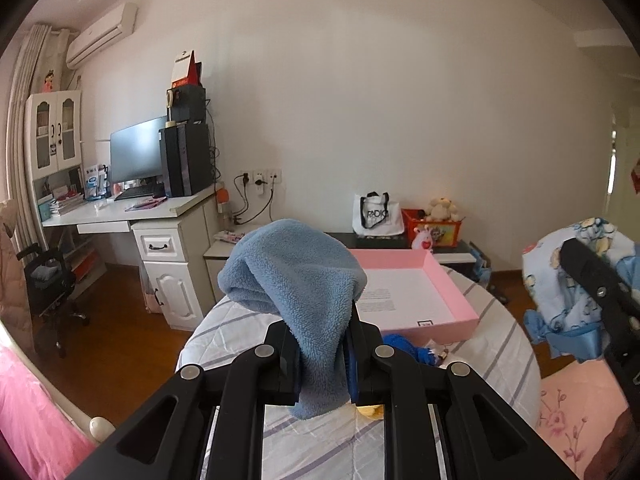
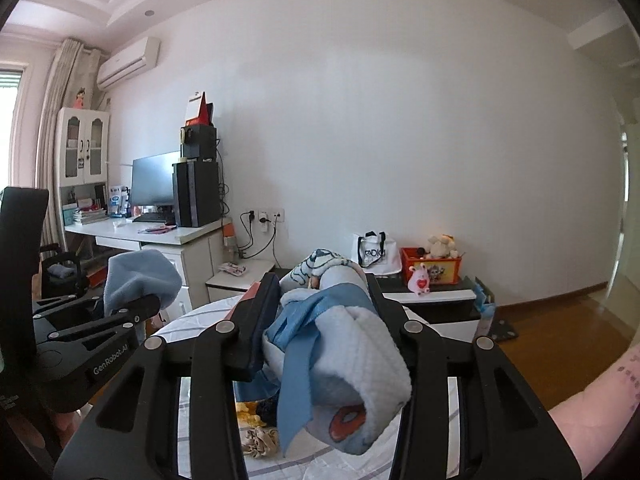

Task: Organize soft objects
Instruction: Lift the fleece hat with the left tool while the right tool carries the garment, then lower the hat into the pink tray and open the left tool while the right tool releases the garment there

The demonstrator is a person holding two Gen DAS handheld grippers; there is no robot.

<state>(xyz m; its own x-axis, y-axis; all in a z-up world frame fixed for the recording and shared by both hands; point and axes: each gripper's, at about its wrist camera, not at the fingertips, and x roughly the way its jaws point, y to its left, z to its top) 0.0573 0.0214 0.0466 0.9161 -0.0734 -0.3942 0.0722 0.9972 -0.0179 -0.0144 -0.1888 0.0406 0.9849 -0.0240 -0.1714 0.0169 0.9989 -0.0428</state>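
My left gripper (image 1: 320, 344) is shut on a blue fleece cloth (image 1: 296, 276), which bulges above the fingers and hangs below them, held above the striped round table (image 1: 496, 356). It also shows in the right wrist view (image 2: 136, 280). My right gripper (image 2: 324, 312) is shut on a rolled light-blue printed blanket (image 2: 352, 360) with a blue ribbon; the blanket shows at the right in the left wrist view (image 1: 568, 280). An open pink box (image 1: 448, 280) lies on the table behind the fleece cloth.
Small soft items lie on the table under the grippers: a dark blue one (image 1: 404, 344), a yellow one (image 2: 248, 410) and a beige scrunchie (image 2: 258, 442). A white desk (image 1: 132, 208) with a monitor stands at left. A low cabinet (image 1: 452, 248) holds a bag and toys.
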